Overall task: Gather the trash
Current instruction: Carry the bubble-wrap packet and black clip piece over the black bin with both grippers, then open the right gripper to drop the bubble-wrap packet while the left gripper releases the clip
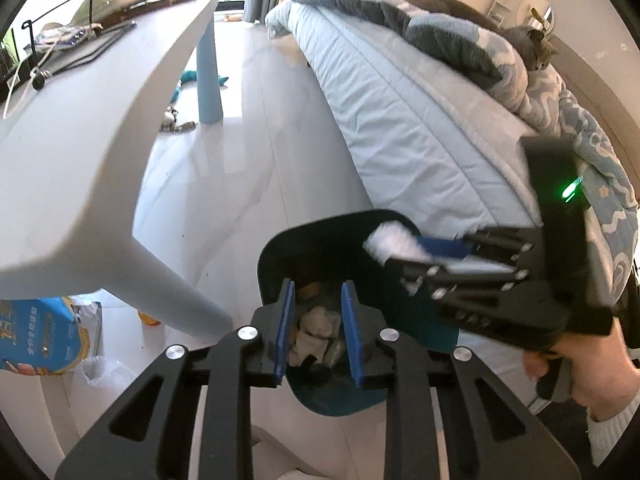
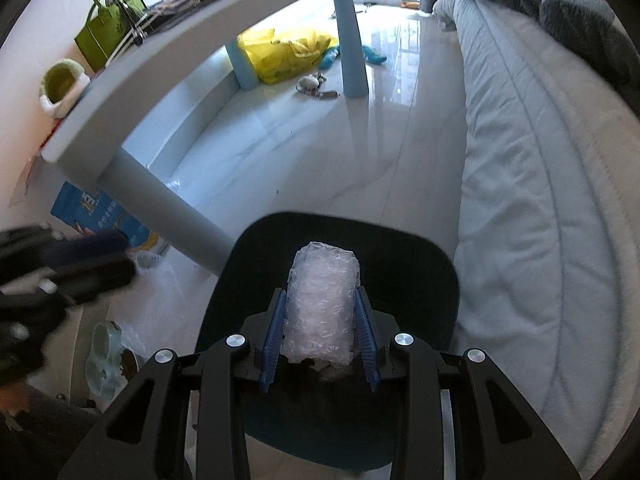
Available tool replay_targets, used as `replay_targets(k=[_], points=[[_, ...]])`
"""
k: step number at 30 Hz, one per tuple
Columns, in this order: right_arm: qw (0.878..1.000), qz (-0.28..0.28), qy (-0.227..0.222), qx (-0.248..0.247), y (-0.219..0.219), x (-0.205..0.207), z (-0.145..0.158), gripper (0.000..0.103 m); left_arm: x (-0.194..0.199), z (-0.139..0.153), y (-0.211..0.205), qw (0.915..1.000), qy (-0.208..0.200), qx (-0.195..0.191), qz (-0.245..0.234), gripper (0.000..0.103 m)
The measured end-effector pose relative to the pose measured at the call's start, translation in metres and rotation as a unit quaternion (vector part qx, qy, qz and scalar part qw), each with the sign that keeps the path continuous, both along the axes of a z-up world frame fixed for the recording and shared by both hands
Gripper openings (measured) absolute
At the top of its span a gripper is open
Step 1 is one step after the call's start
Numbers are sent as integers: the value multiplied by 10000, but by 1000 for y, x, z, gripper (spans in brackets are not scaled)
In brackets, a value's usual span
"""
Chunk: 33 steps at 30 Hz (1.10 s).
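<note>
On the pale glossy floor between the white desk [image 1: 80, 184] and the bed with its light blue quilted cover [image 2: 532, 200] stands a dark teal plastic trash bin [image 2: 420, 264] with a rounded rim. Inside it, as the left wrist view shows, lie crumpled whitish tissues or wrappers [image 1: 316, 330] and a small brownish scrap further back; what sits deeper is too dark to tell.

The left hand-held gripper [image 1: 318, 334] points down over the bin's mouth, its blue pads parted with nothing between them, the trash visible through the gap.

The right hand-held gripper [image 2: 320, 332] hangs above the same bin, its blue pads pressed against both sides of a roll of clear bubble wrap [image 2: 322, 304], which stands lengthwise between them over the bin's opening. In the left view this gripper reaches in from the right, a person's hand [image 1: 576, 364] on its handle, the white wad [image 1: 390, 242] at its tip just above the bin's far rim.

Under the desk sits a blue printed bag [image 1: 40, 332].
</note>
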State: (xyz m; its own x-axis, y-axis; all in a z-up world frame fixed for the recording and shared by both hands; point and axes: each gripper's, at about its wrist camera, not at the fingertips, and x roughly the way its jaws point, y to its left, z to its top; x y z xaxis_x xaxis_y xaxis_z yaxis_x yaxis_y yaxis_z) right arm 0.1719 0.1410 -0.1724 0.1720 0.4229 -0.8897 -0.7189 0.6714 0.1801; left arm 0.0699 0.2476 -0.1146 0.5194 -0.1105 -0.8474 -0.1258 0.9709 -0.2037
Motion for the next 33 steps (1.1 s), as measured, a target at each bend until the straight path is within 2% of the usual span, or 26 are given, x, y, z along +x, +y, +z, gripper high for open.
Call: replay_targets(k=[6,13,21,25,33], points=[[9996,93,130,-226,4,-7,-19,35,-2,16,3,9997,-246,81,-13,19],[9982,269,207,-503,10,-17,-37,35,-5,39,4,9979,-555,327,-20,17],[9958,441,250,-756,9,-31,-49,36,-7,54,9,9968,-743,289,106,17],[9944,542,201,-880,9,-36,-51,47,-7,61,12,9961,-822,231,208,17],[9934,697,69,-909,4,-45,-45,54,-6,80,4,9935,-1099,147,243,17]])
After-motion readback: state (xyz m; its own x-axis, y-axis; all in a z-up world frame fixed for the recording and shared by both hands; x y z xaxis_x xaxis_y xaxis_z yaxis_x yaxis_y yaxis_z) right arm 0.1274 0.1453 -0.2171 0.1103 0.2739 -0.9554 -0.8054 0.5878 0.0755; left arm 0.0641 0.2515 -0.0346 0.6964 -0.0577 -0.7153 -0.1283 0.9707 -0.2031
